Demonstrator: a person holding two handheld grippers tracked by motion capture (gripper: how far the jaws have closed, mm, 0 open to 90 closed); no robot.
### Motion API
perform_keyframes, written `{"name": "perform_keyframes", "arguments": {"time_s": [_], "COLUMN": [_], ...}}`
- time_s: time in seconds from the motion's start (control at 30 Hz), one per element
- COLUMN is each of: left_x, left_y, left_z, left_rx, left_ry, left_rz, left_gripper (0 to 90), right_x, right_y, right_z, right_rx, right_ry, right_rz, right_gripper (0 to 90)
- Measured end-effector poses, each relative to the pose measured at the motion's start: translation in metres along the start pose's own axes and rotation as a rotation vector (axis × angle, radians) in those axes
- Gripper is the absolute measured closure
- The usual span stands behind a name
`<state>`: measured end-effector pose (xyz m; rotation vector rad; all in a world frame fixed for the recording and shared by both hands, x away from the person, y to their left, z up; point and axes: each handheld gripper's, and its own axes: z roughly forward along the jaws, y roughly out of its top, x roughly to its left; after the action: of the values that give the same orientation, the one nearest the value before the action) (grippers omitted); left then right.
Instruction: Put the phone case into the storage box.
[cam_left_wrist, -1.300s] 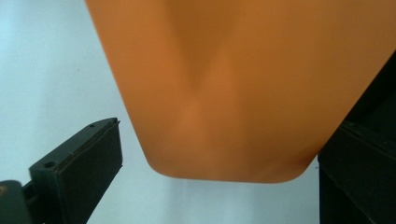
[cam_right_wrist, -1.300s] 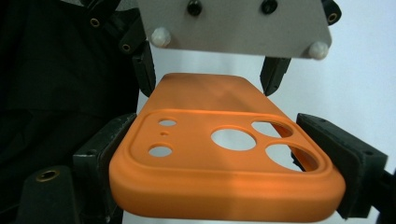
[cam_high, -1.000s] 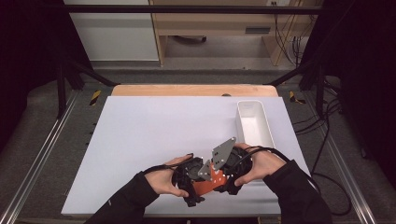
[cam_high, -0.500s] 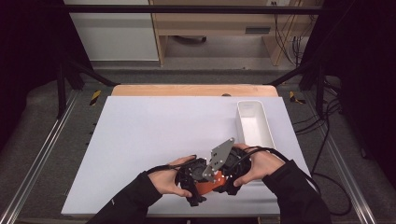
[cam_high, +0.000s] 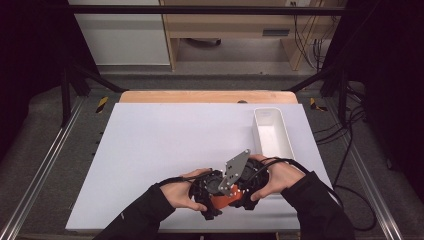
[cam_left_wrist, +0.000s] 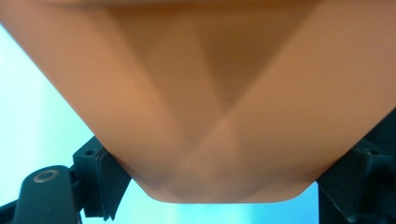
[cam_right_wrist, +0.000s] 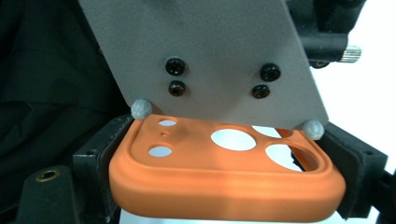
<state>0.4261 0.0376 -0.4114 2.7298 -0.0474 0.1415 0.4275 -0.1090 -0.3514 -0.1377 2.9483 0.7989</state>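
Note:
An orange phone case (cam_high: 224, 201) with round camera holes (cam_right_wrist: 233, 139) is held between both grippers near the table's front edge. In the right gripper view its jaws press the case's two sides, so my right gripper (cam_right_wrist: 224, 179) is shut on it. The left gripper's grey plate (cam_right_wrist: 205, 56) hangs just above the case there. In the left gripper view the blurred orange case (cam_left_wrist: 210, 107) sits very close between the jaws, with my left gripper (cam_left_wrist: 219, 189) shut on it. From above, the left gripper (cam_high: 207, 192) and the right gripper (cam_high: 247, 192) face each other, almost touching.
A long white tray (cam_high: 272, 132) stands at the right of the white table top (cam_high: 165, 145), just beyond the right hand. A wooden strip (cam_high: 200, 96) runs along the table's far edge. Cables (cam_high: 345, 165) trail off the right side.

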Motion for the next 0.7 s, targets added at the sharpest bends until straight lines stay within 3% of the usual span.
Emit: {"name": "perform_keyframes", "arguments": {"time_s": [0.37, 0.7], "left_x": [-0.0005, 0.0012], "left_y": [-0.0025, -0.0061], "left_z": [-0.0007, -0.0029], "left_rx": [-0.029, -0.052], "left_ry": [-0.006, 0.022], "left_rz": [-0.006, -0.002], "left_gripper": [14.6, 15.2], "right_x": [0.0011, 0.0012], "right_y": [-0.0006, -0.0009], "right_z": [-0.0010, -0.0015], "right_rx": [-0.002, -0.017], "right_ry": [-0.001, -0.022], "right_rz": [-0.016, -0.018], "right_gripper": [16.0, 15.2]}}
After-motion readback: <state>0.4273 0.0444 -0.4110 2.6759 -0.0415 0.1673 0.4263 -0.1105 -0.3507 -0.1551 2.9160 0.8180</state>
